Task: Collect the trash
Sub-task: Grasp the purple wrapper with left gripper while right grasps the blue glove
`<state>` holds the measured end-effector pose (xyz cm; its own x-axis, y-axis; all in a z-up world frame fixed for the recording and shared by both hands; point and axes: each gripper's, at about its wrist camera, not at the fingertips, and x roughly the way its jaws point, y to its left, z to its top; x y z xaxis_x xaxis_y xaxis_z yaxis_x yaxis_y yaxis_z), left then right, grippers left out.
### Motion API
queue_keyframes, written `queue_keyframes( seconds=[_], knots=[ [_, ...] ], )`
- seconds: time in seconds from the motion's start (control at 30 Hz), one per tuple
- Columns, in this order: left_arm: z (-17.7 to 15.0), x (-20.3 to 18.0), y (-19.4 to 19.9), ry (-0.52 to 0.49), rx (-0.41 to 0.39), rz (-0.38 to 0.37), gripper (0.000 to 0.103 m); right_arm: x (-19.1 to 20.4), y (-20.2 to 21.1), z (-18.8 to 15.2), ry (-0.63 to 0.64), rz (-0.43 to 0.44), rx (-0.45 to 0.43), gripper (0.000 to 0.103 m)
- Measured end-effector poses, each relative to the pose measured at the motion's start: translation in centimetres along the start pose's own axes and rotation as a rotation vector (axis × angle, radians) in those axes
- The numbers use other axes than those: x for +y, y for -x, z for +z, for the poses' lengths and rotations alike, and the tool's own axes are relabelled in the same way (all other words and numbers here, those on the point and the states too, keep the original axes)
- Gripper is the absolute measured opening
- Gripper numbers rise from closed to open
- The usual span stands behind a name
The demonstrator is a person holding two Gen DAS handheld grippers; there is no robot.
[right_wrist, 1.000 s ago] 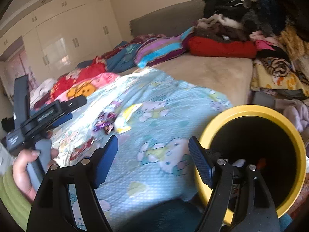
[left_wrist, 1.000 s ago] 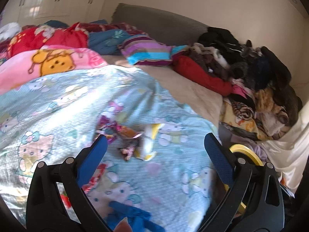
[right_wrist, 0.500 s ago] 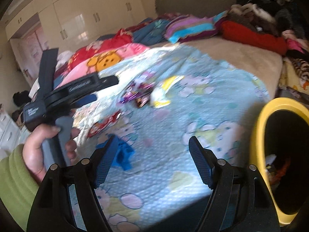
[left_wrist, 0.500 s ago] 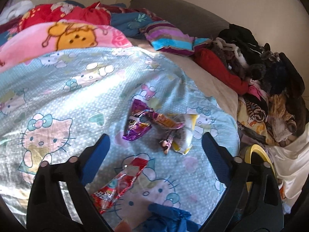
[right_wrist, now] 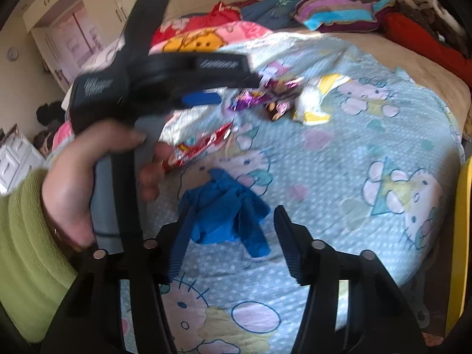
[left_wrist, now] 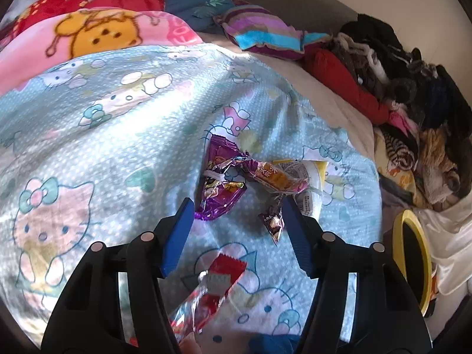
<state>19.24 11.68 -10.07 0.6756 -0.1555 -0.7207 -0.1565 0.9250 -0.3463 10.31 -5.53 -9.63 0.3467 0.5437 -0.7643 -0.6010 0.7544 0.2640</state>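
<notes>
Between the blue pads of the left gripper (left_wrist: 237, 234) lies a stretch of light-blue cartoon-print bedspread (left_wrist: 118, 135). Its jaws have just been closing but stand apart, with nothing pressed between them. Just ahead of the left pad lies a crumpled purple wrapper (left_wrist: 219, 183). A small brown wrapper (left_wrist: 273, 221) sits close against the right pad; whether they touch I cannot tell. Beyond that, a white-and-yellow wrapper (left_wrist: 309, 177) rests on the bed. Nearer the camera, under the gripper, lies a red wrapper (left_wrist: 212, 286). Off to the right, past the bed's edge, the rim of a yellow bin (left_wrist: 413, 259) shows.

Ahead of the right gripper (right_wrist: 233, 239), a crumpled blue glove (right_wrist: 224, 215) lies on the bedspread, framed by the two pads. These jaws too have just been closing and stand apart, not visibly pressing the glove. To the left, a hand (right_wrist: 79, 183) in a green sleeve (right_wrist: 26, 253) grips the handle of the left gripper, which is blurred. The red wrapper lies just beyond those fingers, with the other wrappers farther ahead.
</notes>
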Motion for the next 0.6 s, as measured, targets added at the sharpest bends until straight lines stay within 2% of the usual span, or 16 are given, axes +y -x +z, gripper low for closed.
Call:
queue_keyframes(
  seconds=[0.2, 0.3, 0.37, 0.43, 0.6],
  knots=[
    [1.1, 0.9, -2.1, 0.040, 0.036, 0.013, 0.043, -0.2, -1.0, -0.4, -0.003, -0.002, 0.041, 0.045],
    [1.4, 1.1, -3.1, 0.051, 0.059, 0.014, 0.040, -0.2, -1.6, -0.6, -0.004, 0.002, 0.060, 0.033],
    [1.5, 1.3, -3.7, 0.063, 0.074, 0.018, 0.040, 0.0, -1.6, -0.8, 0.000, 0.006, 0.058, 0.020],
    [1.6, 1.5, -4.3, 0.072, 0.087, 0.024, 0.035, 0.0, -1.4, -1.1, 0.000, 0.002, 0.052, 0.015],
    [1.5, 2.0, -4.7, 0.099, 0.089, 0.020, 0.025, -1.0, -1.0, -1.2, -0.042, -0.001, 0.035, 0.011]
  ],
)
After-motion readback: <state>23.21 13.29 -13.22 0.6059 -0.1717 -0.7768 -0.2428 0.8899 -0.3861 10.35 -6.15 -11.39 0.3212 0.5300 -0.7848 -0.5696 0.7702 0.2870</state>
